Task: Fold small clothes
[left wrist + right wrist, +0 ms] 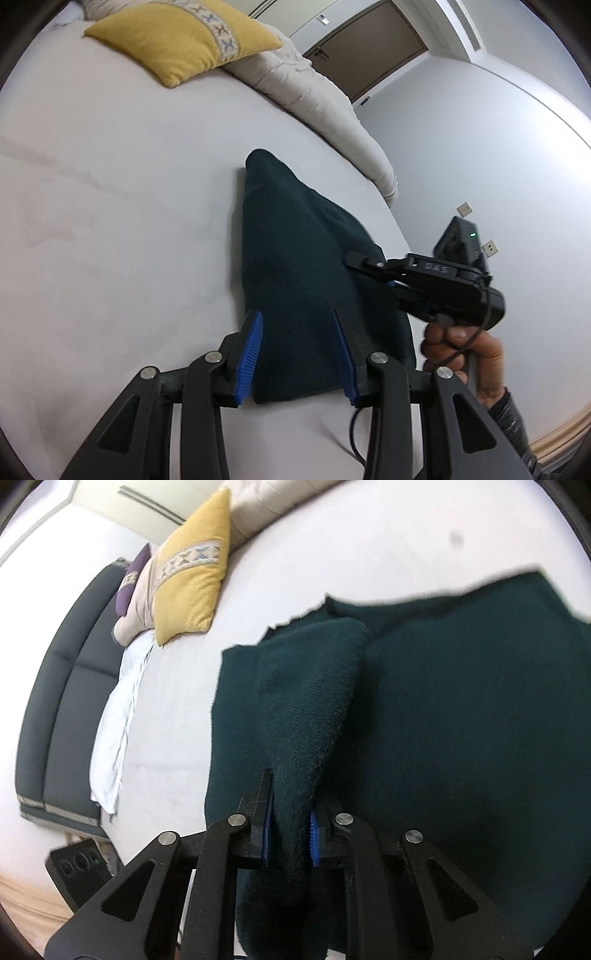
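A dark green knit garment [295, 266] lies on the white bed [110, 221]. My left gripper [297, 317] is open, its blue-padded fingers [253, 343] straddling the garment's near end just above it. My right gripper [360, 263] comes in from the right and is shut on the garment's right edge. In the right wrist view the right gripper [290, 805] pinches a raised fold of the green garment [461, 720] between its blue pads, with the rest of the cloth spread to the right.
A yellow cushion [184, 40] and a beige duvet [321, 99] lie at the far side of the bed. A dark headboard [66, 686], a purple cushion [131, 583] and a white pillow [118, 716] show in the right wrist view. The bed edge [399, 229] runs just right of the garment.
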A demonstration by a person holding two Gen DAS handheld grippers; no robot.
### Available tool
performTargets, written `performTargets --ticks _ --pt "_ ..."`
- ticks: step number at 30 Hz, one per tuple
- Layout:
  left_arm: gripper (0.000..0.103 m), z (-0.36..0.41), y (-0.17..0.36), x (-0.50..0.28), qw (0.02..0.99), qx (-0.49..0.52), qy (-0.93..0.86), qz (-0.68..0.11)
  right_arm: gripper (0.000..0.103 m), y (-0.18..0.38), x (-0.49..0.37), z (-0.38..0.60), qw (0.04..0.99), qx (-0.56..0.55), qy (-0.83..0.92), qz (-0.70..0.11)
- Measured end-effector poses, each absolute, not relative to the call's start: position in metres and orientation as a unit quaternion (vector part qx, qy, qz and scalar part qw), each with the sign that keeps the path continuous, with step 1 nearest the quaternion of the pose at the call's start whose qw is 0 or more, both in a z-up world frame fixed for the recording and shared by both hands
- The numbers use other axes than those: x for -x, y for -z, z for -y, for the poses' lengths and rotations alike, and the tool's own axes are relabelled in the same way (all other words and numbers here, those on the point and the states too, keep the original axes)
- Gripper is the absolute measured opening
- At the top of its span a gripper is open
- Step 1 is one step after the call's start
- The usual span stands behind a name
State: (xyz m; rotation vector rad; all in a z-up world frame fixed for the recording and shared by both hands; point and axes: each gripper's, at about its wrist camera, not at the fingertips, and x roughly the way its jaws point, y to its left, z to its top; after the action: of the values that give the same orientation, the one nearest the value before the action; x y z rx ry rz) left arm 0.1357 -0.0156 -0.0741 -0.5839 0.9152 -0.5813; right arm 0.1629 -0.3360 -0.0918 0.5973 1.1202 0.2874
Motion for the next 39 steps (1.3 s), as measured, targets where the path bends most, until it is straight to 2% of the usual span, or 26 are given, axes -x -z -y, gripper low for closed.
performTargets --ticks 4,10,18,27,34,39 --pt "0.047 0.032 0.066 -0.146 0.824 0.246 0.277 -0.429 0.013 0.08 -0.155 0.363 0.803 -0.275 -0.12 -0.516" --pt "0.05 0.073 0.061 -0.156 0.825 0.194 0.296 -0.441 0.013 0.108 -0.139 0.409 0.789 -0.304 -0.093 -0.526" --pt "0.054 0.125 0.041 -0.178 0.841 0.128 0.308 -0.427 0.013 0.09 -0.121 0.446 0.811 -0.287 -0.078 -0.503" --pt "0.054 0.189 0.027 -0.198 0.851 0.069 0.314 -0.416 0.013 0.078 -0.097 0.487 0.821 -0.284 -0.067 -0.491" --pt "0.054 0.22 0.049 -0.216 0.856 0.027 0.294 -0.424 0.013 0.083 -0.084 0.515 0.823 -0.287 -0.059 -0.486" --pt "0.053 0.224 0.075 -0.233 0.851 0.014 0.285 -0.44 0.013 0.119 -0.082 0.539 0.814 -0.325 -0.056 -0.479"
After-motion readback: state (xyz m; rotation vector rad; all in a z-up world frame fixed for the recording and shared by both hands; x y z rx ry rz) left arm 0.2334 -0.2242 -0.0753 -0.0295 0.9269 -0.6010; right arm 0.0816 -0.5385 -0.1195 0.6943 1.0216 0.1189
